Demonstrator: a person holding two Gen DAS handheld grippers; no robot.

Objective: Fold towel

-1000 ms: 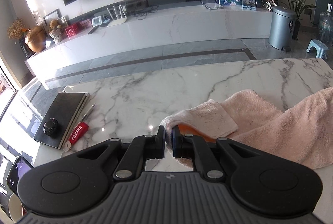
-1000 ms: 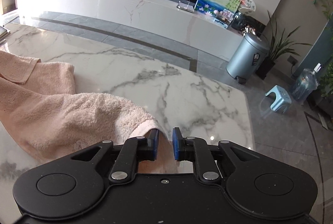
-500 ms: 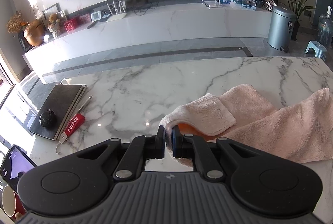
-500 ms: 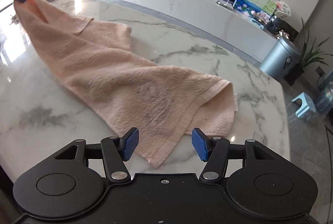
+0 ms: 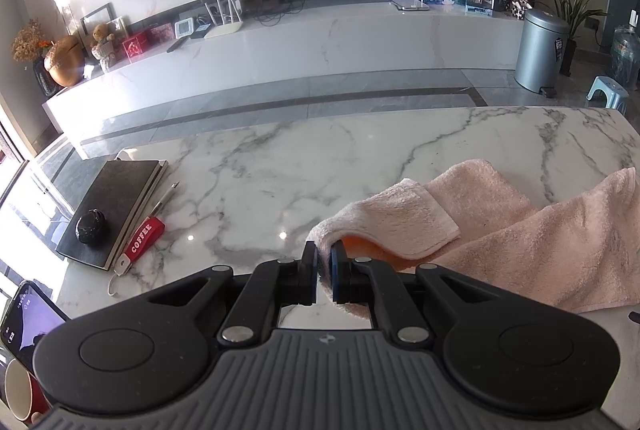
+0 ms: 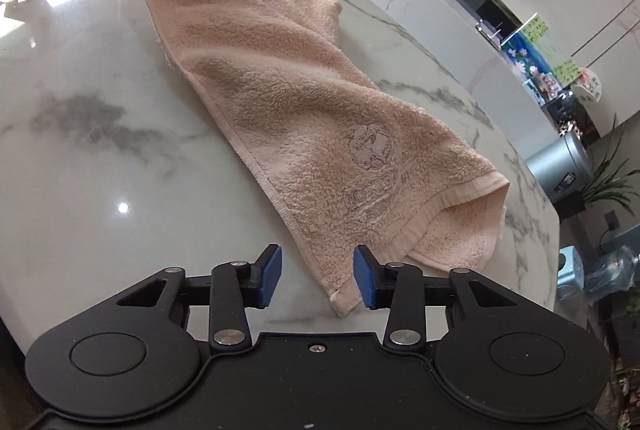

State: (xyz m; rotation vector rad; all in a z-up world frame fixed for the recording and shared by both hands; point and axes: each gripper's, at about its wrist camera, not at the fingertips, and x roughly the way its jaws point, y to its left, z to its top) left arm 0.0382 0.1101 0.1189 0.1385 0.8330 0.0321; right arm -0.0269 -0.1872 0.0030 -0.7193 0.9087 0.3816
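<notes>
Pinching corner: left gripper [image 5: 323, 272] clenches the towel [image 5: 500, 230], anchoring it.
Right gripper [image 6: 318, 280]: closing, pads not yet pressing the near corner.

Left gripper [image 5: 324, 272]: black linkage arms with silver pivot screws, blue pads, ribbed grey housing behind two round black discs. Right gripper [image 6: 318, 280]: identical black frame, blue pads [image 6: 269, 276], smooth black housing.

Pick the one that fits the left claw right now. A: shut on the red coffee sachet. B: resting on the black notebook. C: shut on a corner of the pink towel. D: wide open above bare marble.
C: in the left wrist view the left claw is pinched shut on a corner of the pink towel, which trails off to the right across the marble table.
</notes>
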